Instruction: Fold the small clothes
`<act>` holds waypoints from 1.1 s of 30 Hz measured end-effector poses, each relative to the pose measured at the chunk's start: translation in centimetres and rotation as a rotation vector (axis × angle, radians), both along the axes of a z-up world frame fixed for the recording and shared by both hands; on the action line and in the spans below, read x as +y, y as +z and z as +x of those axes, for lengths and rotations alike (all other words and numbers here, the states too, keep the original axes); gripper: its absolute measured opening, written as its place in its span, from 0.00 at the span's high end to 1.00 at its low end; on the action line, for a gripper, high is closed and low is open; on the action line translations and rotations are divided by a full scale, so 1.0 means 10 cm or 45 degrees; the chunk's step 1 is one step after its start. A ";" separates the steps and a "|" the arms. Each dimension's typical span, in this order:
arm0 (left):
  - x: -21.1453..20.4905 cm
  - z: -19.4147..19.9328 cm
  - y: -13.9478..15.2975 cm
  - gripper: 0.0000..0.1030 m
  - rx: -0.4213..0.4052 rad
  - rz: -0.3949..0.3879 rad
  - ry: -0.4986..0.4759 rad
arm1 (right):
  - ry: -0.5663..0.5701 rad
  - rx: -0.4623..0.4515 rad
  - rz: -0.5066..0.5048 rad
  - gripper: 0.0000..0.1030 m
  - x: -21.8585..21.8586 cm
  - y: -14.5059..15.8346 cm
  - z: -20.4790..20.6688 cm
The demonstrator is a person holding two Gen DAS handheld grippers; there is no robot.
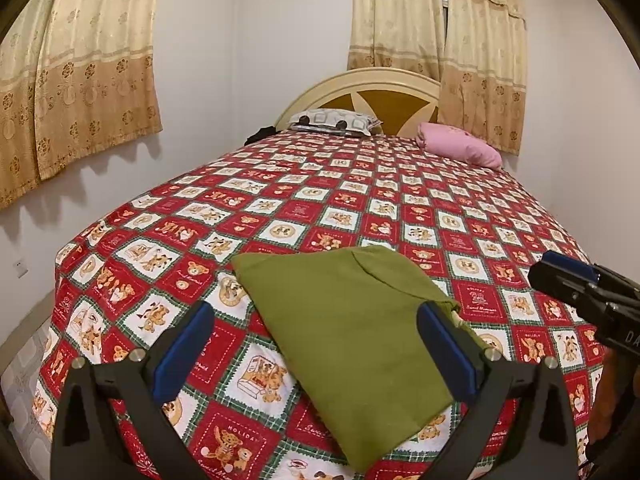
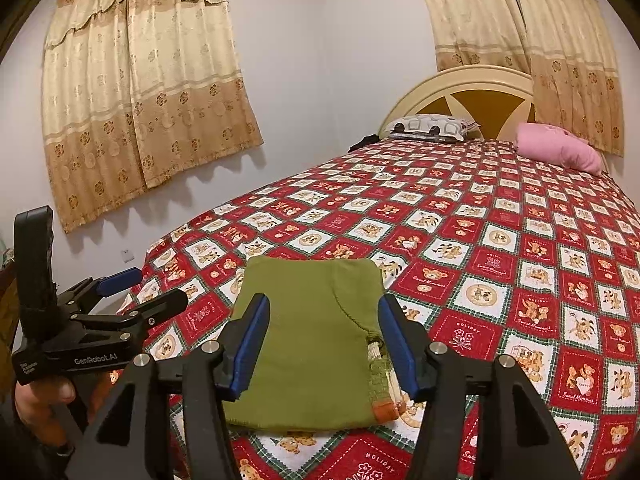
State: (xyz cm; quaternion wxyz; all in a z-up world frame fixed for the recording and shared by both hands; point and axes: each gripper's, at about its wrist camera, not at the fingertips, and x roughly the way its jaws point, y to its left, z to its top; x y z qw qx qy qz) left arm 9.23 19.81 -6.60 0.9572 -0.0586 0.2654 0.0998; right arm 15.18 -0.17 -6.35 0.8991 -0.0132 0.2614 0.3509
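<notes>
Left wrist view: left hand-held gripper point(image 1: 316, 344) spread wide, blue pads point(image 1: 184, 350) well apart and gripping nothing, hovering over a folded green garment point(image 1: 344, 336) lying flat near the foot of the bed point(image 1: 360, 200). Garment seen between the two pads, apparently below them rather than touched. Red-and-white teddy-bear bedspread point(image 1: 500, 240) under the garment. At the right edge, right hand-held gripper point(image 1: 576, 284) partly in frame, only one blue-tipped finger visible, clear of the cloth.

Right wrist view: right hand-held gripper point(image 2: 324, 344) about half open, pads on either side of the same folded green garment point(image 2: 308, 340) but not pressing it; nothing gripped. Orange trim and a pale label at the garment's near right corner, just beside the right pad point(image 2: 400, 344). Left hand-held gripper point(image 2: 140, 292) at the lower left, jaws parted and empty, off the bed's edge, held by a hand point(image 2: 44, 400). Patterned pillow point(image 2: 432, 126) and pink pillow point(image 2: 560, 148) far off by the headboard point(image 2: 476, 80).
</notes>
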 end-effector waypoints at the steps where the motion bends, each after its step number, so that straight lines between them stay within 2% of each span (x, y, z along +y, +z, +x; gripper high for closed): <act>1: 0.00 0.00 0.00 0.00 0.001 -0.002 -0.001 | -0.001 0.001 -0.001 0.44 0.00 0.00 -0.01; 33: 0.02 0.00 0.00 0.00 0.012 -0.013 0.013 | 0.009 -0.004 0.010 0.44 0.03 -0.04 -0.04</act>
